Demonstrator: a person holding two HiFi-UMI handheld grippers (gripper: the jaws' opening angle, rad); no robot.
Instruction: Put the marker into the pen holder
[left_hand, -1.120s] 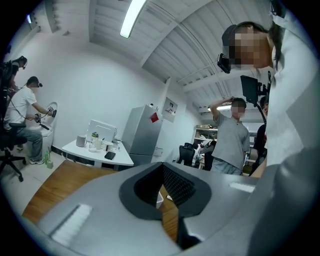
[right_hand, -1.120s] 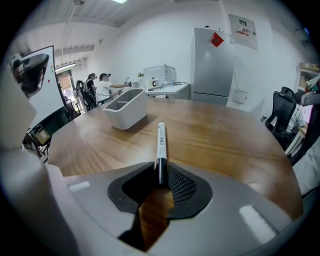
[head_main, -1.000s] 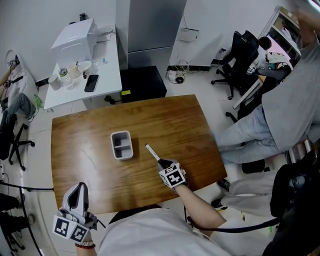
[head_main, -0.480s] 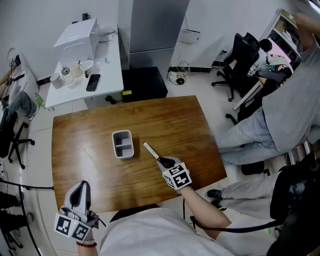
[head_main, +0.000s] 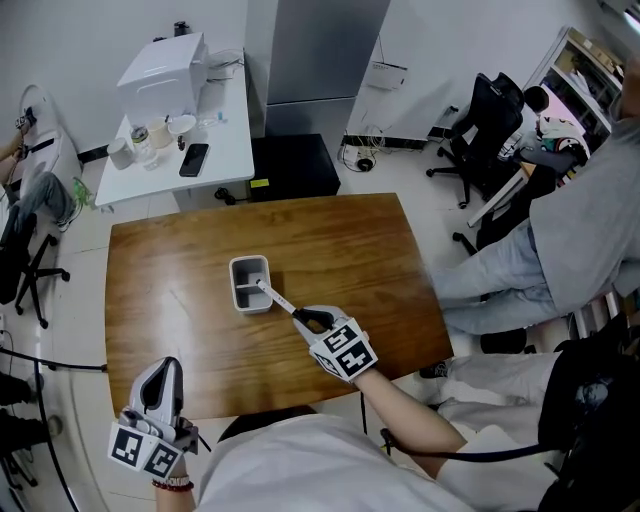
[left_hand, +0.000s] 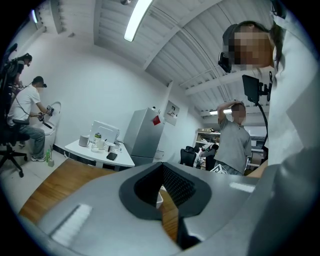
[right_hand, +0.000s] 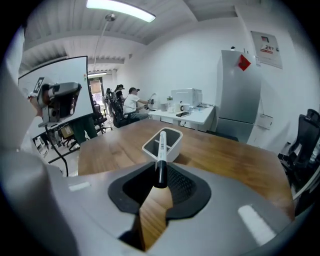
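Observation:
A white two-compartment pen holder stands near the middle of the wooden table. My right gripper is shut on the black end of a white marker. The marker slants up to the left, and its far tip is over the holder's right compartment. In the right gripper view the marker points straight at the holder from between the right gripper pads. My left gripper hangs off the table's near left corner. Its jaws are together in the left gripper view, with nothing between them.
A white side table behind the wooden one carries a white appliance, cups and a phone. A grey cabinet and a black box stand behind. A person in grey sits at the right, near office chairs.
My right gripper has carried the marker left and away from me across the table, so its tip now reaches over the pen holder. The left gripper has stayed in place.

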